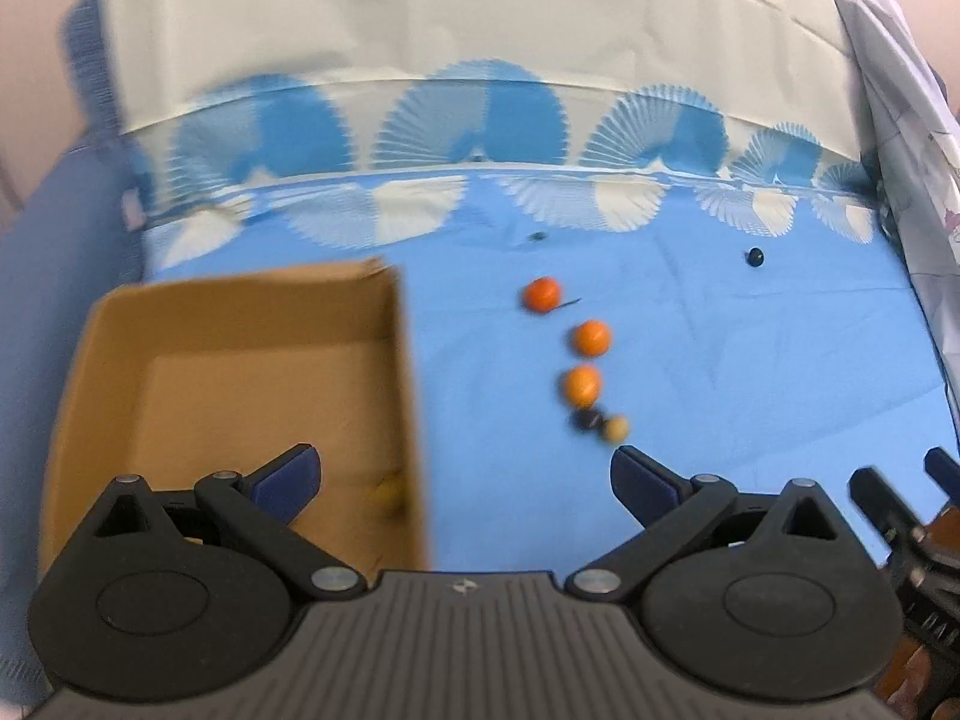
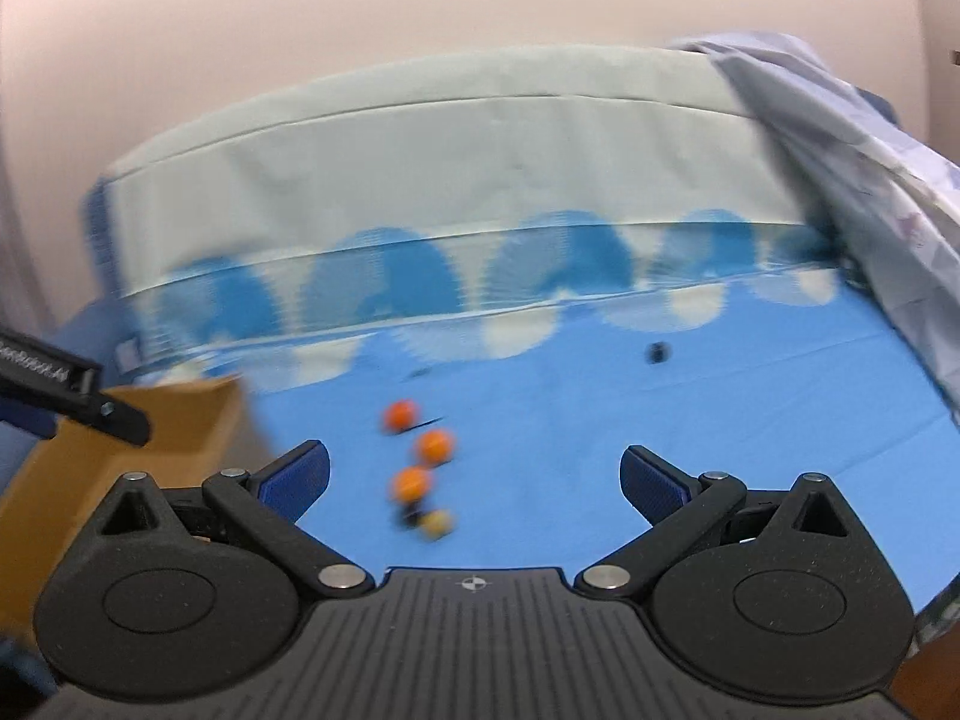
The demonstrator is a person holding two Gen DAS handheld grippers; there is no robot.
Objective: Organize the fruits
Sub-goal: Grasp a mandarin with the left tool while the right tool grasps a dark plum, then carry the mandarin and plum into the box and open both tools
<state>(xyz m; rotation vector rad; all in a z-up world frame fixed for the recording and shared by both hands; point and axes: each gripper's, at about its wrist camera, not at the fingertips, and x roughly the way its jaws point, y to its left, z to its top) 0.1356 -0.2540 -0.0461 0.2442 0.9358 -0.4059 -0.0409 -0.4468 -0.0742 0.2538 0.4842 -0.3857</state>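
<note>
Three orange fruits lie in a row on the blue cloth: far (image 1: 542,294), middle (image 1: 592,338) and near (image 1: 581,384). A small dark fruit (image 1: 587,420) and a tan fruit (image 1: 616,429) sit just below them. The same row shows in the right wrist view, with the far orange (image 2: 400,414) and the tan fruit (image 2: 437,522). A cardboard box (image 1: 180,324) stands at the left with a blurred yellowish fruit (image 1: 390,489) inside. My left gripper (image 1: 465,477) is open and empty over the box's right wall. My right gripper (image 2: 474,477) is open and empty, near the fruits.
A small black object (image 1: 754,256) lies far right on the cloth, also in the right wrist view (image 2: 657,352). A folded white and blue cloth wall (image 1: 480,60) backs the table. A pale patterned cloth (image 1: 900,120) hangs at the right. The other gripper (image 1: 900,516) shows at the lower right.
</note>
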